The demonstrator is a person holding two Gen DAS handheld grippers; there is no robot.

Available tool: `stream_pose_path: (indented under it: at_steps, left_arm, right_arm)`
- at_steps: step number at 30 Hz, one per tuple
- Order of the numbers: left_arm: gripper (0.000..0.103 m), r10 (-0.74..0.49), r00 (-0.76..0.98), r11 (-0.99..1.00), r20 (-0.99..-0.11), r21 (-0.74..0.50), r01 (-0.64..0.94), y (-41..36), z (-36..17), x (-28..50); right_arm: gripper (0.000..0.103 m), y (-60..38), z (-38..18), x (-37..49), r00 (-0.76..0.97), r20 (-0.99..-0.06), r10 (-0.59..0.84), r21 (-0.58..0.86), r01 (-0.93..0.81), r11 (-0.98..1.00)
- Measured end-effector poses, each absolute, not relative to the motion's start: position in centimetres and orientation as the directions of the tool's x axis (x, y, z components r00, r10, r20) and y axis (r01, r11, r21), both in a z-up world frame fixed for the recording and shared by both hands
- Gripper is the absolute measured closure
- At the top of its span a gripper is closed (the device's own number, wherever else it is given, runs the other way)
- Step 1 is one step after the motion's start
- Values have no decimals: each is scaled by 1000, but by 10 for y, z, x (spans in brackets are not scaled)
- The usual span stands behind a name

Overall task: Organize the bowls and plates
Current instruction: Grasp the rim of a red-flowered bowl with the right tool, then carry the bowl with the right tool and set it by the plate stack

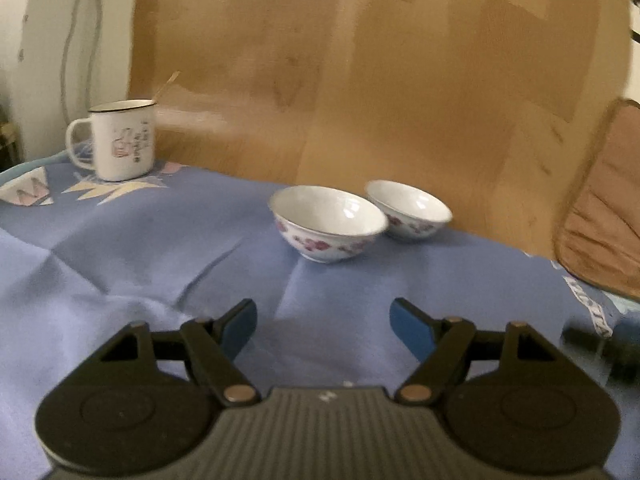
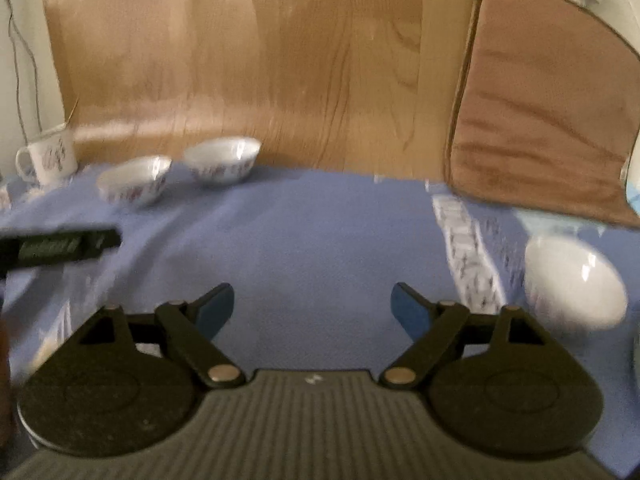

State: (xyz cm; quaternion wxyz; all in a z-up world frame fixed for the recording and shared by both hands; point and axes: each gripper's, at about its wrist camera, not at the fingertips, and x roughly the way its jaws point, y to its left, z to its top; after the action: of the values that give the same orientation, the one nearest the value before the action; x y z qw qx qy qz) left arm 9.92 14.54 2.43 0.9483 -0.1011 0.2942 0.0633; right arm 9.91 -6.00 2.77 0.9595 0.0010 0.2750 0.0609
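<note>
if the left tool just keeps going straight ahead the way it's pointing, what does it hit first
Probably the nearer floral bowl: the open left tool points almost straight at it across bare blue cloth. Depth is uncertain.

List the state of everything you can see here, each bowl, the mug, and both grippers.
Left gripper: open, holding nothing.
Right gripper: open, holding nothing.
Near bowl: upright, empty, beside the far bowl.
Far bowl: upright, empty.
Third bowl: upright, apart from the pair, blurred.
Mug: upright, contents hidden.
</note>
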Motion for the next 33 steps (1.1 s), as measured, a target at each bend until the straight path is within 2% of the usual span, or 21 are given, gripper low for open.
stream_pose_path:
  at_steps: [7,16,19,21,22,23,24,27,33]
  left_arm:
    - [27,36,778,972,-628,-159,-174,149,22,109]
    - [23,-29,761,960,-648,-230,-160,155,24,105]
    - [23,-22,760,960,-649,-227,-166,155,24,106]
    - [23,-14,760,963,-650,-213,-165,153,24,106]
    - [23,-11,760,964,-650,-208,-164,152,24,106]
    - [23,-9,760,965,-649,-204,-163,152,24,106]
    - [23,-7,761,966,-649,-202,-163,151,24,106]
    - [23,-3,761,967,-649,-195,-163,151,24,107]
    - [23,-2,760,966,-650,-199,-168,151,24,106]
  right_arm:
    - [21,-34,62,197,776,-599,196,183,-106,977]
    - [26,-14,37,296,635,-741,220,310,32,950]
    - [36,-7,26,309,601,-770,214,288,28,957]
    - [50,-2,19,312,580,-784,219,281,18,959]
    - [51,-1,18,312,587,-781,213,272,12,962]
    - [64,2,18,311,588,-780,216,263,-6,965]
    - [82,4,18,309,581,-777,241,276,-30,961]
    - [91,6,25,301,589,-770,246,267,-53,962]
    - [96,-14,37,269,605,-754,254,275,-60,960]
